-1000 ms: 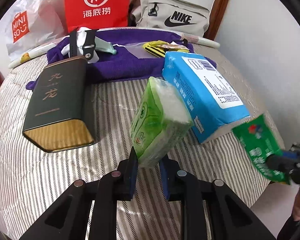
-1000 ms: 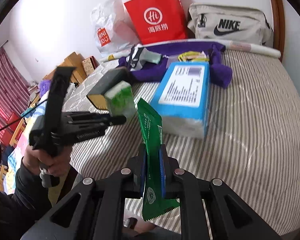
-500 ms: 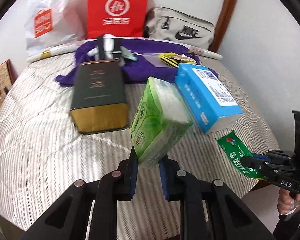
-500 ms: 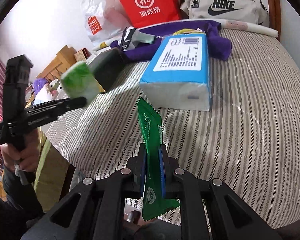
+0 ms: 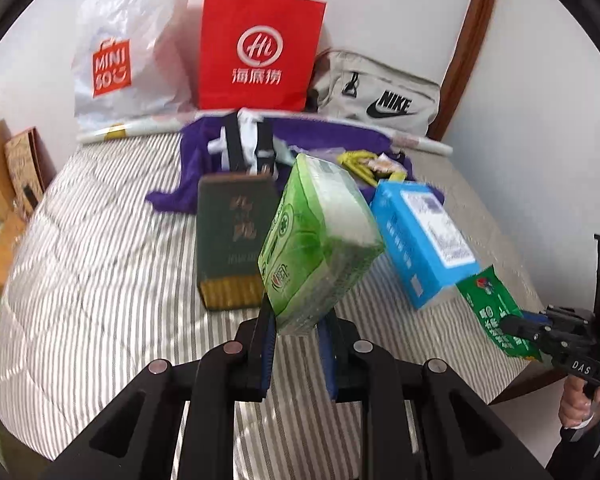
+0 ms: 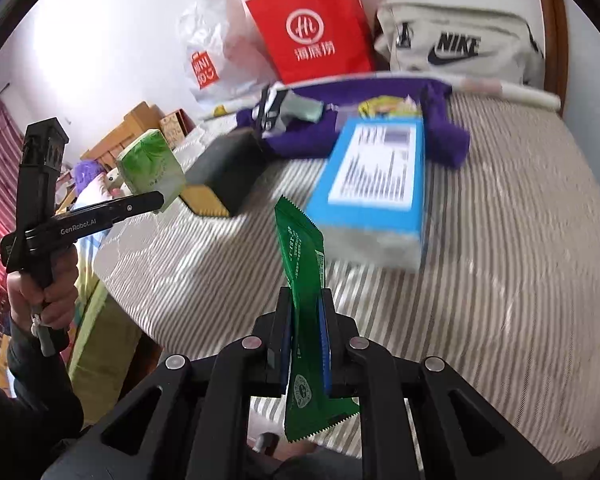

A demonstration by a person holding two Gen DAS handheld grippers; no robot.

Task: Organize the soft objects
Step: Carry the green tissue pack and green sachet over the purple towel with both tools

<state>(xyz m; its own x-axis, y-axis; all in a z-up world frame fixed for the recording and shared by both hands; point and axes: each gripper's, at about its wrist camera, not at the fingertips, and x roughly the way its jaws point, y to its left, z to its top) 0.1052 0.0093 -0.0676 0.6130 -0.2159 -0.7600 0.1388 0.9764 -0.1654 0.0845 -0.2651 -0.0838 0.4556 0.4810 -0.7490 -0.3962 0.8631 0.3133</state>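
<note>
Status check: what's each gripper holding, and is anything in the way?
Left gripper shut on green tissue pack, held above bed. Right gripper shut on green sachet. Blue tissue pack and dark box lie ahead.

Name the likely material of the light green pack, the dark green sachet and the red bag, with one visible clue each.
Light green pack: thin glossy plastic film over white tissue, which shows through the clear top. Dark green sachet: probably printed plastic or foil laminate; its ends are serrated and it creases stiffly. Red bag: matte paper, with crisp flat sides and twisted white handles.
</note>
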